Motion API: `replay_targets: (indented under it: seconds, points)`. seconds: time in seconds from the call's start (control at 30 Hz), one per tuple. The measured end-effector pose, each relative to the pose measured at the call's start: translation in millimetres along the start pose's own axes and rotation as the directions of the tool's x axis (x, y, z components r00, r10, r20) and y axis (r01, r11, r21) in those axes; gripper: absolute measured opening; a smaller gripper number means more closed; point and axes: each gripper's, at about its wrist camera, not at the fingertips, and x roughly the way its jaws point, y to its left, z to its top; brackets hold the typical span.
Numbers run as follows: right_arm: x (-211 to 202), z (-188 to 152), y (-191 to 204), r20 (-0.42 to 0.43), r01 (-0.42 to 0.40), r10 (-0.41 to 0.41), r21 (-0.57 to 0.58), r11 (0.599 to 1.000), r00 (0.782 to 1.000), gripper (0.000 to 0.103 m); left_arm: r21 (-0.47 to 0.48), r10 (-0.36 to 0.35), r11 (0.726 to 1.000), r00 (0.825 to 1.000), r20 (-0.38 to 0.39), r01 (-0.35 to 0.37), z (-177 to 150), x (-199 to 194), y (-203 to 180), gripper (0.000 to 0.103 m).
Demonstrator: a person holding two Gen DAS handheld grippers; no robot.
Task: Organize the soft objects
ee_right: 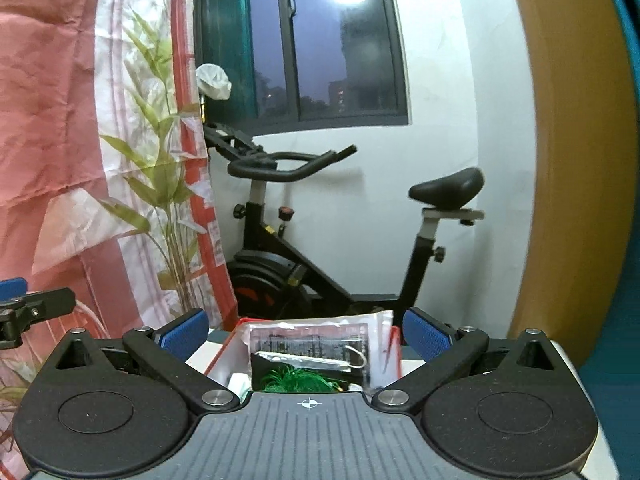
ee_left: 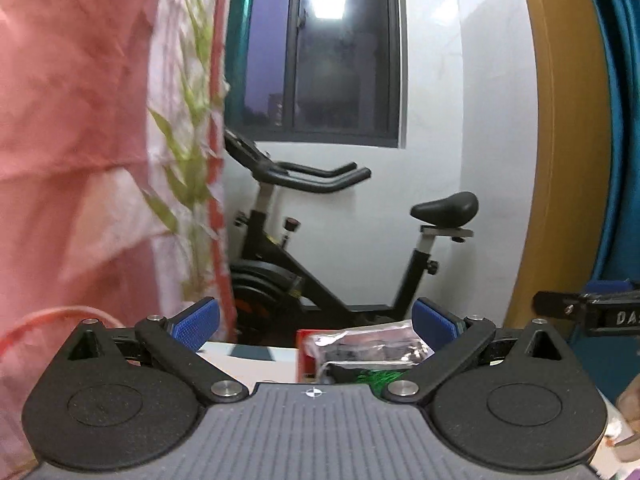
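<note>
A red box stands low in front of both grippers and holds clear plastic bags and a green fluffy thing. It also shows in the left wrist view, with the bags. My left gripper is open and empty, raised above the box. My right gripper is open and empty, also above the box. The right gripper's body shows at the right edge of the left view, and the left gripper's body at the left edge of the right view.
A pink cloth with green leaf print hangs at the left. A black exercise bike stands by the white wall under a dark window. A yellow-brown panel and blue fabric are at the right.
</note>
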Motion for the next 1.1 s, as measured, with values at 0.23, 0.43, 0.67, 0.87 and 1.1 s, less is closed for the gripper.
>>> replay_targets:
  seconds: [0.23,0.43,0.67,0.87,1.1]
  points:
    - [-65,-5,22,0.053,0.028,-0.028,-0.002,1.000,0.998,0.103,0.046,0.057,0.997,0.998,0.029,-0.058,3,-53,-9,0.103]
    - [-96,-9,34,0.107,0.048,-0.044,-0.031,0.998,0.993,0.103,0.043,0.062,0.997,0.997,0.039,-0.063,7,-71,-15,0.103]
    - [-110,-11,40,0.119,0.058,-0.051,-0.056,0.997,0.992,0.103,0.039,0.044,0.998,0.998,0.046,-0.046,3,-79,-20,0.103]
    - [-111,-12,38,0.118,0.067,-0.061,-0.043,0.997,0.991,0.103,0.032,0.029,0.999,0.999,0.042,-0.031,1,-79,-18,0.103]
    - [-111,-14,36,0.106,0.064,-0.060,-0.030,0.998,0.993,0.103,0.011,0.015,1.000,0.999,0.031,-0.015,-1,-77,-13,0.103]
